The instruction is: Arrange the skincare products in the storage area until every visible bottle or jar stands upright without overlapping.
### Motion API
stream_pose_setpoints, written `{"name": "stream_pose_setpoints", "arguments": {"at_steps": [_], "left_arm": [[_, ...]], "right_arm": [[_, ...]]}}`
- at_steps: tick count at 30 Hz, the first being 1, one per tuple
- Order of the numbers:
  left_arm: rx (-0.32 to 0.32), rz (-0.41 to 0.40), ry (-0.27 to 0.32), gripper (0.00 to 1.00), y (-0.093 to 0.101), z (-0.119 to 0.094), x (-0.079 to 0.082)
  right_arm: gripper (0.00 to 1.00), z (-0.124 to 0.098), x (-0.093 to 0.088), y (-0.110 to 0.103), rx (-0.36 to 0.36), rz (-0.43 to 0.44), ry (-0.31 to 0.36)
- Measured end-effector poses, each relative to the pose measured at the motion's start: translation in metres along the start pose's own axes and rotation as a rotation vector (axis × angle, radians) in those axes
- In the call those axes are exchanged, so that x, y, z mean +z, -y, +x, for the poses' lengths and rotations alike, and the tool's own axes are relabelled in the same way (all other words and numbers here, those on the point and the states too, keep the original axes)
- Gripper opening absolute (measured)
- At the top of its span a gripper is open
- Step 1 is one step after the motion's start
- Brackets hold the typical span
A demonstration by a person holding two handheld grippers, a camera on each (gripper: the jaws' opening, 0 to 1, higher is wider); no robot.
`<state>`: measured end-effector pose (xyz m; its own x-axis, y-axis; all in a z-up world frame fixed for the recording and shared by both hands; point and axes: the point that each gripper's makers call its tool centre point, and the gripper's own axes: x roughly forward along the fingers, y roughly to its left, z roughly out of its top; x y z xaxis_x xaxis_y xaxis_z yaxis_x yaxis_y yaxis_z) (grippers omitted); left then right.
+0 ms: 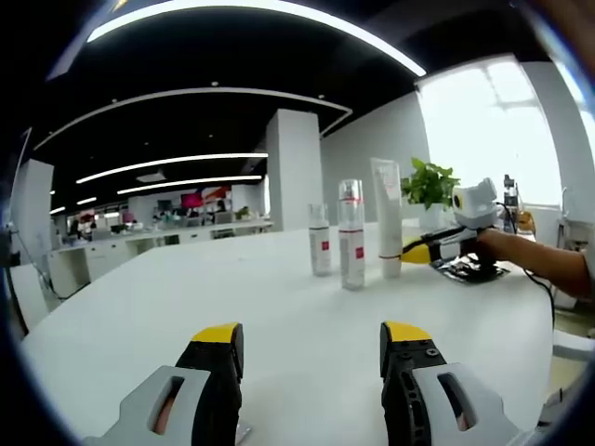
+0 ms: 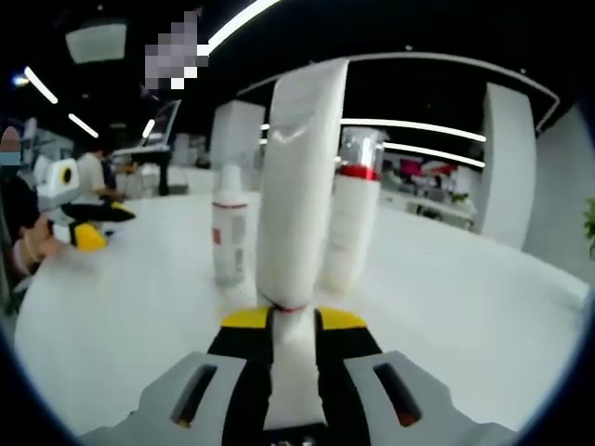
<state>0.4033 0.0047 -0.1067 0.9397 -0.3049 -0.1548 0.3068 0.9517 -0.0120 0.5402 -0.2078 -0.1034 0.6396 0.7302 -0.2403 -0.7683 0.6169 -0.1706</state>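
standing upright on the white worktop (image 1: pixel 279 307), a white tube (image 2: pixel 296 195) is clamped at its base by the right claw (image 2: pixel 294 321). two clear bottles (image 1: pixel 350 237) with red labels are seen just beside it; their writing cannot be read. the left claw (image 1: pixel 311 348) is held wide, empty.

White table (image 1: pixel 279 307), potted plant (image 1: pixel 429 186), office desks (image 1: pixel 139 237)

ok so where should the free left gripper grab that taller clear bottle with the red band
Grip the taller clear bottle around its straight mid-body, below the red band. It stands upright and narrow, so level jaws should fit. Come from the left gripper side, the open table; the white tube and short bottle flank it closely.
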Motion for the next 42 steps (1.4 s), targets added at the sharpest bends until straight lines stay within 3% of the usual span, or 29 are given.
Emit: {"name": "stream_pose_setpoints", "arguments": {"at_steps": [7, 15, 18, 22, 26, 29, 33, 36, 42], "left_arm": [[0.000, 0.007, -0.002, 0.61, 0.000, 0.000, 0.000], [0.001, 0.004, 0.001, 0.61, 0.000, -0.001, 0.000], [-0.001, 0.009, -0.002, 0.61, 0.001, -0.001, 0.000], [0.001, 0.009, -0.002, 0.61, 0.000, -0.001, 0.000], [0.005, 0.005, 0.001, 0.61, 0.000, -0.001, 0.001], [0.007, 0.006, -0.001, 0.61, -0.001, -0.001, 0.001], [0.007, 0.007, -0.001, 0.61, 0.000, -0.001, 0.000], [0.007, 0.008, -0.002, 0.61, 0.000, 0.000, 0.000], [0.008, 0.010, -0.006, 0.61, 0.000, 0.001, 0.000]], "right_arm": [[0.14, 0.005, -0.006, -0.006, 0.009, -0.014, -0.029], [0.11, -0.001, -0.003, 0.000, -0.011, 0.013, -0.015], [0.19, 0.000, 0.003, -0.005, 0.022, 0.074, 0.016], [0.40, 0.009, 0.004, -0.006, 0.008, 0.102, 0.002], [0.48, 0.022, 0.012, -0.010, -0.011, 0.163, 0.002], [0.46, 0.030, 0.017, -0.013, -0.025, 0.174, -0.003], [0.30, 0.029, 0.012, -0.004, -0.113, 0.151, -0.039], [0.29, 0.027, 0.010, -0.002, -0.102, 0.188, -0.034], [0.29, 0.027, 0.009, -0.001, -0.103, 0.181, -0.033]]}}
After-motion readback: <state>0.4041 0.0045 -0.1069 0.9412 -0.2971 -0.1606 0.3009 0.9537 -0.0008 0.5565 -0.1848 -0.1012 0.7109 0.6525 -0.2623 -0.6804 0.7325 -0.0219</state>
